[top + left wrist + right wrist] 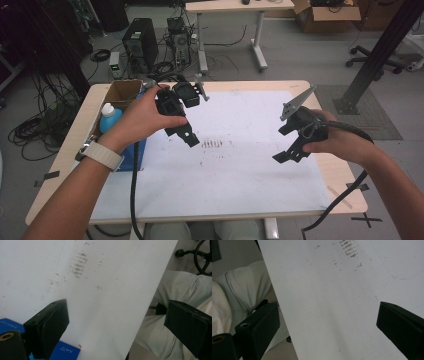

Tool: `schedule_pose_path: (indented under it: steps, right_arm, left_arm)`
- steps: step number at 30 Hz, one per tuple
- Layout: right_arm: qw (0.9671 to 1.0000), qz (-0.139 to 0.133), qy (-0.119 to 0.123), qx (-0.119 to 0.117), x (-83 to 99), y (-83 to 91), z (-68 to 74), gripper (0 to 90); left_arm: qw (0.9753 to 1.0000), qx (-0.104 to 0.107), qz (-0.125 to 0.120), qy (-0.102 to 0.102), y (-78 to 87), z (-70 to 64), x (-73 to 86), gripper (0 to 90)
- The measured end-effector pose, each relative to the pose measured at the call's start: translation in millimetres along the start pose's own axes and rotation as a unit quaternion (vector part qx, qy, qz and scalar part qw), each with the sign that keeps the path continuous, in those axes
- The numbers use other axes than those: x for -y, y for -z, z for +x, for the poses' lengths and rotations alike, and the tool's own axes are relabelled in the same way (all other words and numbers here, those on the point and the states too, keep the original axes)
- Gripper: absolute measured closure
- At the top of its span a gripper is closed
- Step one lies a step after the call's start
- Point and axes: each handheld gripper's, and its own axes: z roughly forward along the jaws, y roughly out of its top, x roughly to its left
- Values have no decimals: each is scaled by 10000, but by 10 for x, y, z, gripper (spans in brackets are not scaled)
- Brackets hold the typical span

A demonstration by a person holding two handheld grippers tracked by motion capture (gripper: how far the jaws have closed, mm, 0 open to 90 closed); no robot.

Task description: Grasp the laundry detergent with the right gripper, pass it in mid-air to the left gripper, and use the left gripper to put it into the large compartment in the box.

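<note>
Both grippers hang above a white mat (pixel 225 175) that covers the table. A hand holds my left gripper (pixel 189 137) over the mat's left half, tilted down toward its middle. In the left gripper view its jaws (pixel 120 325) stand wide apart with nothing between them: open. My right gripper (pixel 284 145) hovers over the mat's right half, held in the other hand. Its own view has the jaws (pixel 329 325) spread wide over bare mat, also open. A patch of brown smudges (pixel 212 143) (pixel 78 265) (pixel 348 248) marks the mat between the two grippers.
At the table's left edge are a cardboard box (pixel 120 92), a blue bottle with a white cap (pixel 109 117) and a blue box (pixel 139 150) (pixel 63 351). The person's light trousers (pixel 180 290) (pixel 244 290) lie past the near table edge. Cables, a computer tower (pixel 140 42) and a desk stand behind.
</note>
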Motion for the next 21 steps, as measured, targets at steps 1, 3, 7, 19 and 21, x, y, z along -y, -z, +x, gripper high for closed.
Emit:
schedule_pose_path:
  steps: [1, 3, 7, 19, 21]
  right_arm:
    - [10000, 14, 4, -10, 0, -3, -1, 50]
    - [10000, 25, 5, -13, -2, -6, -3, 50]
    - [10000, 14, 11, -21, -6, -10, -3, 50]
    - [10000, 2, 20, -35, -4, -11, 1, 50]
    - [10000, 3, 10, -33, -1, -7, -1, 50]
  left_arm:
    - [10000, 6, -3, 17, -4, -5, 0, 61]
    - [10000, 4, -5, -22, -15, -7, -2, 61]
    - [10000, -25, 24, -50, -27, -13, 0, 62]
    - [10000, -25, 28, -53, -34, -7, -8, 64]
    - [10000, -28, 26, -63, -33, 0, -11, 64]
